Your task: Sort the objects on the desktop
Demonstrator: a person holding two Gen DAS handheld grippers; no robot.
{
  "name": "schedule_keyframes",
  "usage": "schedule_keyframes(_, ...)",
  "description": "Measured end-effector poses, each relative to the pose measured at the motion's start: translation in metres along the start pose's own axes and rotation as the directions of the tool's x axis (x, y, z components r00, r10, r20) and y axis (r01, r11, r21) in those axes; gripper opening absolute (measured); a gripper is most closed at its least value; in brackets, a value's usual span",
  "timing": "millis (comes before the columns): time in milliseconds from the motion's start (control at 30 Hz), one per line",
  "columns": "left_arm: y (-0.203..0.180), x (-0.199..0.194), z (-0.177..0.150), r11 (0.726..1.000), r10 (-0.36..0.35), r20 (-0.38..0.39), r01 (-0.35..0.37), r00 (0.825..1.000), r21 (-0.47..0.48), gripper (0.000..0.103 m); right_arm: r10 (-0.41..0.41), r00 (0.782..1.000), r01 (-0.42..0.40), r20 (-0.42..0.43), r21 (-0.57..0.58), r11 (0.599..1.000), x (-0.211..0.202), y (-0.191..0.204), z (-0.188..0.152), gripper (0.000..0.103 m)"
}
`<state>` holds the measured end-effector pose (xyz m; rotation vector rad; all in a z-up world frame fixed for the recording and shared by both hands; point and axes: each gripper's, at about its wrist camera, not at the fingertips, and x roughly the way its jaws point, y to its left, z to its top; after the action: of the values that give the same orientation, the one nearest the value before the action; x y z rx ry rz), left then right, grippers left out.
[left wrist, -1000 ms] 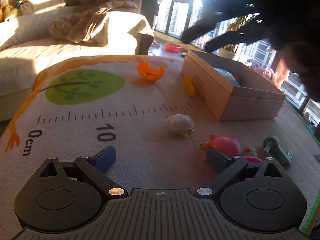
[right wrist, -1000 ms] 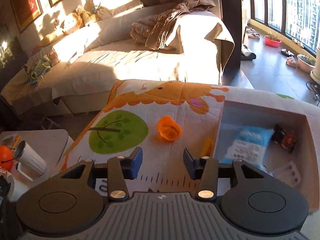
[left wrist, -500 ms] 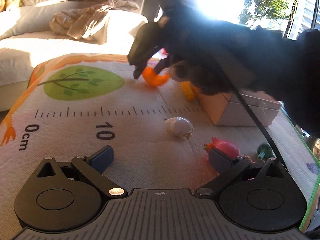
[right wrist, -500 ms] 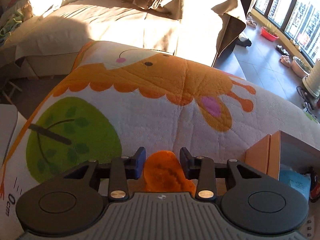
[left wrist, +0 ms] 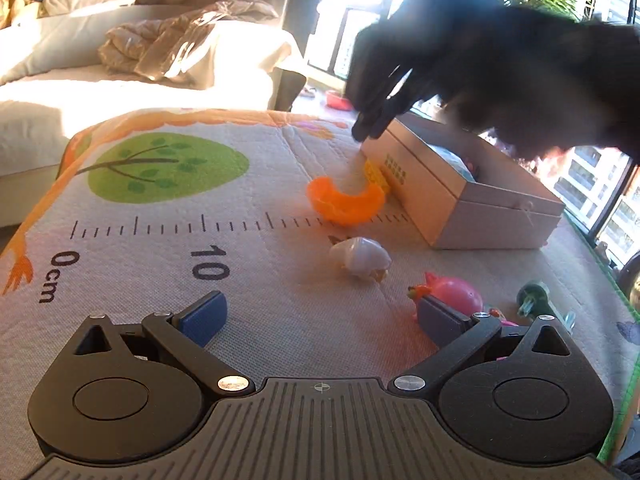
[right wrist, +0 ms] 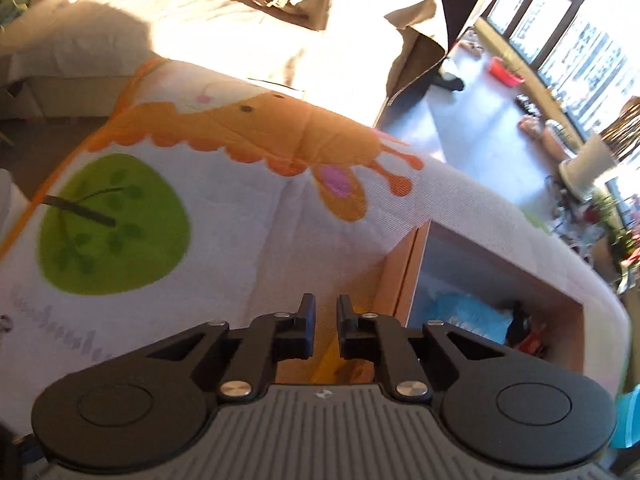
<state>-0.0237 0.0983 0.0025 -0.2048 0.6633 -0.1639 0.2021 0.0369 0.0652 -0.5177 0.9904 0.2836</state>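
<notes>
In the left wrist view, an orange curved toy (left wrist: 346,202) lies on the mat beside a yellow brick (left wrist: 375,174) and the open cardboard box (left wrist: 460,196). A white shell toy (left wrist: 362,258), a pink pig toy (left wrist: 454,294) and a green toy (left wrist: 538,300) lie nearer. My left gripper (left wrist: 320,320) is open and empty, low over the mat. My right gripper (left wrist: 370,130) hangs above the box's near corner; in its own view (right wrist: 324,320) its fingers are nearly together with nothing between them. The box (right wrist: 412,264) holds a blue packet (right wrist: 468,314).
The printed play mat (left wrist: 160,248) covers the table, with a ruler print and a green tree. A sofa with a crumpled blanket (left wrist: 180,40) stands behind. Windows and floor clutter (right wrist: 508,72) are to the right. The mat's right edge (left wrist: 624,320) is close to the green toy.
The right gripper was around the orange toy; now it is closed, empty and raised over the box corner. The orange toy now lies nearer, by the yellow brick. The left gripper stayed.
</notes>
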Motion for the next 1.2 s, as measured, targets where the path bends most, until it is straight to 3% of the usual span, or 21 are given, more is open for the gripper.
schedule_keyframes(100,0.002,-0.001,0.000,1.000,-0.010,0.004,0.010,1.000,-0.012,0.103,-0.149,0.988,0.147,-0.026,-0.069,0.987,0.041,0.009,0.011,0.011)
schedule_keyframes(133,0.002,-0.001,0.000,1.000,-0.011,0.004,0.011,1.000,-0.014,0.103,-0.180,0.983,0.176,-0.034,-0.084,0.981,0.050,0.009,0.013,0.006)
schedule_keyframes(267,0.003,-0.002,0.000,1.000,-0.019,0.007,0.019,1.000,-0.022,0.103,-0.193,0.979,0.182,-0.065,-0.142,0.973,0.055,0.016,0.013,0.006)
schedule_keyframes(467,0.006,-0.003,0.001,0.999,-0.033,0.011,0.033,0.999,-0.040,0.103,-0.029,0.992,0.003,-0.127,-0.203,0.979,0.012,0.023,-0.036,0.005)
schedule_keyframes(567,0.006,-0.002,0.001,0.999,-0.029,0.009,0.030,1.000,-0.035,0.103,0.081,0.986,-0.112,-0.147,-0.215,0.970,-0.020,0.027,-0.075,0.005)
schedule_keyframes(667,0.006,-0.002,0.000,0.999,-0.029,0.008,0.029,1.000,-0.034,0.103,0.134,0.982,-0.163,-0.135,-0.229,0.960,-0.050,0.024,-0.114,0.006)
schedule_keyframes(767,0.006,-0.002,0.000,0.999,-0.027,0.008,0.027,1.000,-0.033,0.103,0.178,0.982,-0.184,-0.061,-0.127,0.975,-0.077,-0.002,-0.144,0.007)
schedule_keyframes(833,0.006,-0.002,0.001,0.999,-0.024,0.008,0.024,1.000,-0.034,0.103,0.193,0.981,-0.192,0.032,-0.025,0.981,-0.095,-0.030,-0.162,0.015)
schedule_keyframes(900,0.006,-0.001,0.002,0.999,-0.027,0.007,0.027,1.000,-0.036,0.103,0.197,0.974,-0.205,0.110,0.066,0.977,-0.106,-0.055,-0.181,0.035)
schedule_keyframes(1033,0.005,-0.011,0.005,0.998,-0.060,0.004,0.060,0.998,-0.021,0.103,0.221,0.961,-0.246,0.169,0.145,0.959,-0.107,-0.077,-0.232,0.035)
schedule_keyframes(1133,-0.012,-0.036,0.008,0.984,-0.173,-0.001,0.173,0.985,0.040,0.103,0.245,0.951,-0.275,0.190,0.155,0.949,-0.096,-0.079,-0.252,0.035)
schedule_keyframes(1200,-0.036,-0.049,0.005,0.965,-0.228,-0.043,0.232,0.973,0.126,0.103,0.258,0.944,-0.292,0.208,0.153,0.944,-0.088,-0.079,-0.261,0.035)
